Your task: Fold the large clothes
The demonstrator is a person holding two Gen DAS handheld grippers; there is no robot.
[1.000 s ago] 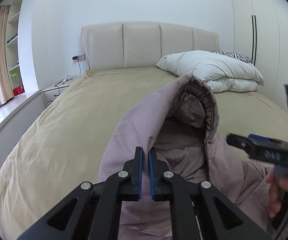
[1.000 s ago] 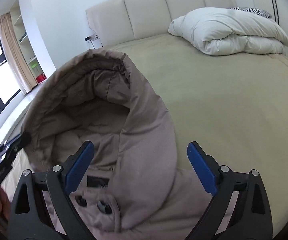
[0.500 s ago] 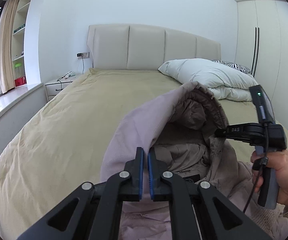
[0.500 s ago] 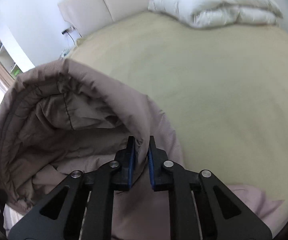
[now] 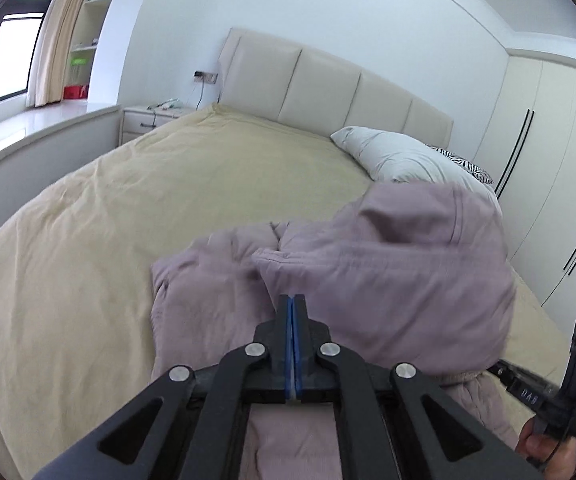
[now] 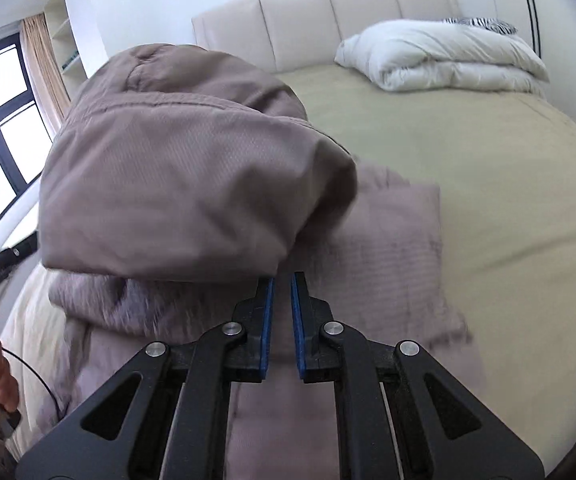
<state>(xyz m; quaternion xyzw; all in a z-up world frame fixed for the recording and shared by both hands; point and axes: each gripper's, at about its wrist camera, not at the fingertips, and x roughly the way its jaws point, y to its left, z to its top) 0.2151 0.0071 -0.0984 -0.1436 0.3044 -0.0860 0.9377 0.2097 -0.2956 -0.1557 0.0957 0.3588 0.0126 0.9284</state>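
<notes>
On the tan bedspread (image 5: 136,216), the mauve hooded coat (image 5: 388,264) bulges just ahead of both grippers, the left gripper (image 5: 292,300) and right gripper (image 6: 283,280) each pinched tight on its fabric.

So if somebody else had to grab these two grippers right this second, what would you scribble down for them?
Left gripper: shut, pinching the edge of the mauve hooded jacket.
Right gripper: shut on the jacket's hood, fabric between the pads.
Where things are: the jacket lies on the tan bedspread at the near end of the bed; the hood is lifted and carried over the jacket's body. A folded white duvet sits by the headboard, clear of the work.
Done: the hood is gripped and part-way folded over.
Left: lay the hood flat on the body, release, then probably fold in the sides and halve the jacket.
</notes>
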